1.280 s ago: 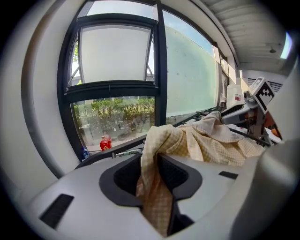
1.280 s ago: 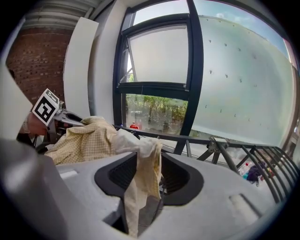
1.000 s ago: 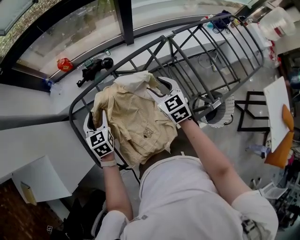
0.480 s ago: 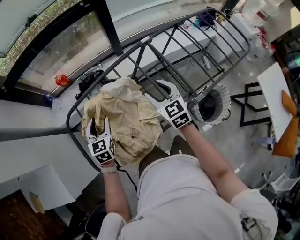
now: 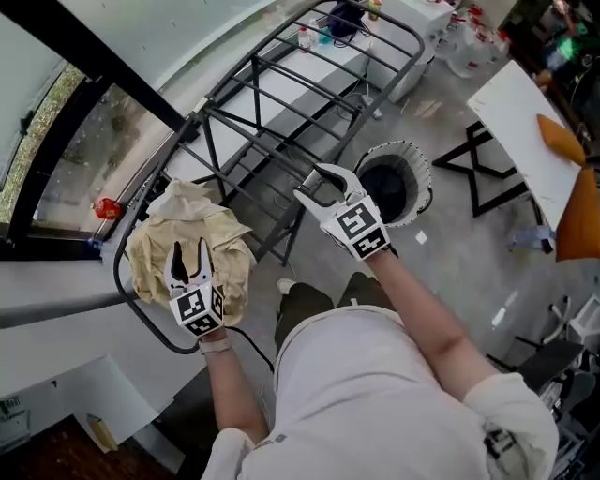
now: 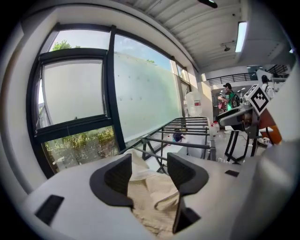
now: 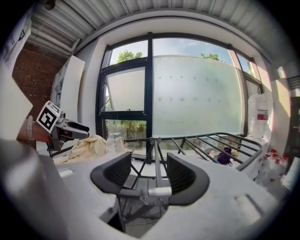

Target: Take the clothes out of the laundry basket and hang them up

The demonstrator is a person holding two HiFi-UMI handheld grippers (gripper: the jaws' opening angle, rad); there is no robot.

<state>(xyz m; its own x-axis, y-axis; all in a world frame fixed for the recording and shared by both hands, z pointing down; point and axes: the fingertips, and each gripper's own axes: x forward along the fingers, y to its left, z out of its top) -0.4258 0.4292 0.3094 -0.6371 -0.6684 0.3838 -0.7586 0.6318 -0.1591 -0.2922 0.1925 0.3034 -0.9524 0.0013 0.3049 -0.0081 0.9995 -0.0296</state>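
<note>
A crumpled beige garment lies bunched over the near left corner of the dark metal drying rack. My left gripper hovers right over it, open. In the left gripper view the cloth shows between and below the spread fingers of that gripper, with no pad pressing on it. My right gripper is open and empty over bare rack bars, apart from the garment. Its own view shows rack rods past the jaws of the right gripper, with the garment off to the left. The round white laundry basket stands on the floor beside the rack.
A window and sill with a small red object run along the left. A white table on black legs stands at the right. A dark item hangs at the rack's far end. A person stands far off.
The garment, earlier spread between both grippers, is now bunched on the rack's corner. The right gripper has come off it toward the bare bars. The left gripper stays over the cloth.
</note>
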